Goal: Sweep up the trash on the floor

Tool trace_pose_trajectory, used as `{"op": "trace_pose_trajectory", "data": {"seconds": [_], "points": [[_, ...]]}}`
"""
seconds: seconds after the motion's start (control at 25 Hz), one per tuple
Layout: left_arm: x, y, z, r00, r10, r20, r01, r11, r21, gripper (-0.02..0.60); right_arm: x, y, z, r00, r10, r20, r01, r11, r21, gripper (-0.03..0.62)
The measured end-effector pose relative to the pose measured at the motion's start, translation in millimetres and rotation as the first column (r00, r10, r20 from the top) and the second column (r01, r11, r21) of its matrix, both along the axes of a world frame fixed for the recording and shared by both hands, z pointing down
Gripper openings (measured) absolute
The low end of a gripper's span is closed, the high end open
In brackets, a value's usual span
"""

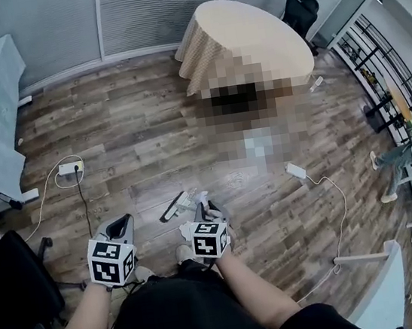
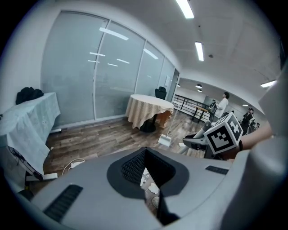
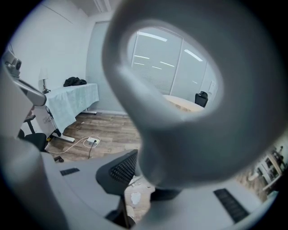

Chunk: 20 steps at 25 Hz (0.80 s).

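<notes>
White paper scraps point(image 1: 187, 198) lie on the wooden floor just ahead of my grippers, beside a dark long item point(image 1: 172, 206). The scraps point(image 2: 150, 186) also show through the left gripper's gap, and the scraps point(image 3: 133, 196) appear below the right gripper. My left gripper point(image 1: 121, 226) point(image 2: 146, 173) hovers over the floor with its jaws a narrow gap apart and nothing between them. My right gripper point(image 1: 206, 211) point(image 3: 139, 182) is shut on a grey handle point(image 3: 180, 134) whose looped end fills most of the right gripper view. The right gripper point(image 2: 192, 140) also shows in the left gripper view.
A round table with a beige cloth point(image 1: 249, 36) stands ahead, with a white long-handled dustpan point(image 2: 164, 141) near it. A power strip and cable point(image 1: 70, 168) lie left, a white adapter with cord point(image 1: 296, 171) right. A black chair point(image 1: 18, 289) is close left. A person point(image 1: 409, 150) stands far right.
</notes>
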<state>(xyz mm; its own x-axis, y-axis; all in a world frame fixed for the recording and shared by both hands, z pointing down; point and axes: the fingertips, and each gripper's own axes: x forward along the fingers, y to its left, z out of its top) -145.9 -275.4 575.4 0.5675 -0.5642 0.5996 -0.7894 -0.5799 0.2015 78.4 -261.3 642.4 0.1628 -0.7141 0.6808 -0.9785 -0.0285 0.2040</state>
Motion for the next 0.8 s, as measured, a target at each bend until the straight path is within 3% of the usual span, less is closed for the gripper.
{"op": "trace_pose_trajectory", "data": {"seconds": [0.44, 0.64, 0.8], "points": [[11.0, 7.0, 1.4, 0.999, -0.045, 0.004, 0.045, 0.999, -0.015, -0.006, 3.4, -3.0, -16.0, 1.0, -0.003, 0.017, 0.004, 0.999, -0.045, 0.087], [12.4, 12.2, 4.8, 0.998, -0.066, 0.007, 0.066, 0.998, -0.017, -0.006, 14.1, -21.7, -40.0, 0.996, -0.046, 0.075, 0.043, 0.998, 0.039, 0.084], [20.2, 15.3, 3.5, 0.998, -0.068, 0.011, 0.068, 0.998, -0.013, -0.006, 45.3, -50.8, -67.8, 0.991, -0.005, 0.135, -0.009, 0.995, 0.101, 0.084]]}}
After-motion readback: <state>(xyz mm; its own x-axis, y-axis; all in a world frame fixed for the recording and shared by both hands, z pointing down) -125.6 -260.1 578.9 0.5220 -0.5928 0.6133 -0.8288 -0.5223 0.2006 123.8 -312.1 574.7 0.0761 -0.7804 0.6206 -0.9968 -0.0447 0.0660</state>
